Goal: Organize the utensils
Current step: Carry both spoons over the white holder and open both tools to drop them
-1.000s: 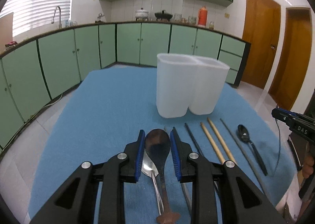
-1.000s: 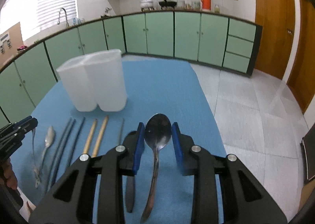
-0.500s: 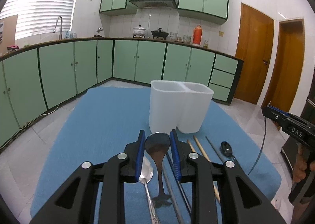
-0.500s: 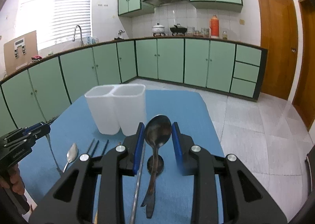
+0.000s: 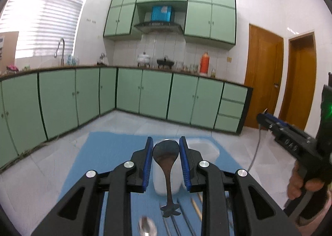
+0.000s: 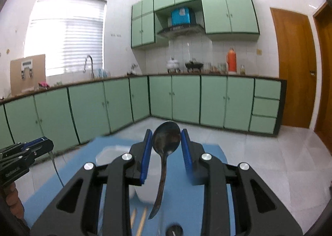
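Observation:
My left gripper (image 5: 166, 141) is shut on the bowl of a dark spoon (image 5: 167, 165). Its handle hangs down, clear of the blue tablecloth (image 5: 108, 153). My right gripper (image 6: 166, 133) is shut on the bowl of a dark metal spoon (image 6: 165, 153), whose handle also dangles free. The white two-compartment holder (image 5: 207, 151) stands behind and below the left fingers. In the right wrist view the holder (image 6: 112, 153) shows low and left of the gripper. A silver spoon (image 5: 147, 227) and wooden chopsticks (image 5: 196, 209) lie on the cloth below.
Dark chopsticks (image 5: 182, 221) lie beside the wooden pair. Another spoon (image 6: 174, 230) rests at the bottom of the right wrist view. Green cabinets (image 5: 145, 94) ring the room behind the table. A hand (image 5: 300, 182) holds the other gripper at the right edge.
Both grippers have risen and tipped upward, each lifting its spoon off the cloth. The table and holder have dropped low in both views.

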`<state>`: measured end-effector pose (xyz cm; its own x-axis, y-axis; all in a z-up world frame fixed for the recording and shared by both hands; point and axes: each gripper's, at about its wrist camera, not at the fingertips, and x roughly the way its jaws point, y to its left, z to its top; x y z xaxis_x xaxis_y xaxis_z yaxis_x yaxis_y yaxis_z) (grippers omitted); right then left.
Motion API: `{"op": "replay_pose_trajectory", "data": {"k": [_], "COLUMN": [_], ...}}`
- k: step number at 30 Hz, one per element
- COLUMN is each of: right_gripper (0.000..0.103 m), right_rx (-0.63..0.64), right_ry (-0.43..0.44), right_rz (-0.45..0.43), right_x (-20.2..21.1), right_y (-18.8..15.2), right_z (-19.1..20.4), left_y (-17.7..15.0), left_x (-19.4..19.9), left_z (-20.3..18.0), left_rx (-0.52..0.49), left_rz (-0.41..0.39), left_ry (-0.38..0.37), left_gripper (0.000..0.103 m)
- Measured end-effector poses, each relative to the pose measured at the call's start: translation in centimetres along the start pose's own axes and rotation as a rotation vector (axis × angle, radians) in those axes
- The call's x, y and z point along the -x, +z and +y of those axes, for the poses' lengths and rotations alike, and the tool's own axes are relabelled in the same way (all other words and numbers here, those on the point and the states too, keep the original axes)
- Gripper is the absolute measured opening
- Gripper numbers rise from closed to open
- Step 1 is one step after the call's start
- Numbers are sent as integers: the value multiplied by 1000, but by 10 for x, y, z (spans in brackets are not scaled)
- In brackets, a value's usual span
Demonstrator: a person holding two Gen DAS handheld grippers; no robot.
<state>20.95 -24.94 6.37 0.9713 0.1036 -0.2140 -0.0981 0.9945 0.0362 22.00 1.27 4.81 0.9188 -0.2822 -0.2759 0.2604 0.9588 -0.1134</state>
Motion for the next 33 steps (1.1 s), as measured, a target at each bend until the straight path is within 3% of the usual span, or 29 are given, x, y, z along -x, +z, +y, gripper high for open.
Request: {"op": "replay_pose_trajectory", "data": {"k": [7,11,19,28,33], "right_gripper": [27,27,27,28,37], "right_rx": [0,21,34,9,0], "right_ry": [5,-15,4,54,46], "right_rz": [-86,-63,80,162,148], "right_x": [-49,-87,-135,-140,-132], "right_y": [27,21,-21,-45,-47], "right_z": [4,7,14,20,20], "left_y": [42,46,15,-11,-15], "left_x": [-44,-80,-144,-161,-156], "left_z": [-1,3,12,22,25], "left_rx": [-4,19,32,24,22], "left_rz": [-82,-80,33,116,116], "left_ry": [-10,-15,-4,15,16], "left_gripper": [25,25,25,26,29]}}
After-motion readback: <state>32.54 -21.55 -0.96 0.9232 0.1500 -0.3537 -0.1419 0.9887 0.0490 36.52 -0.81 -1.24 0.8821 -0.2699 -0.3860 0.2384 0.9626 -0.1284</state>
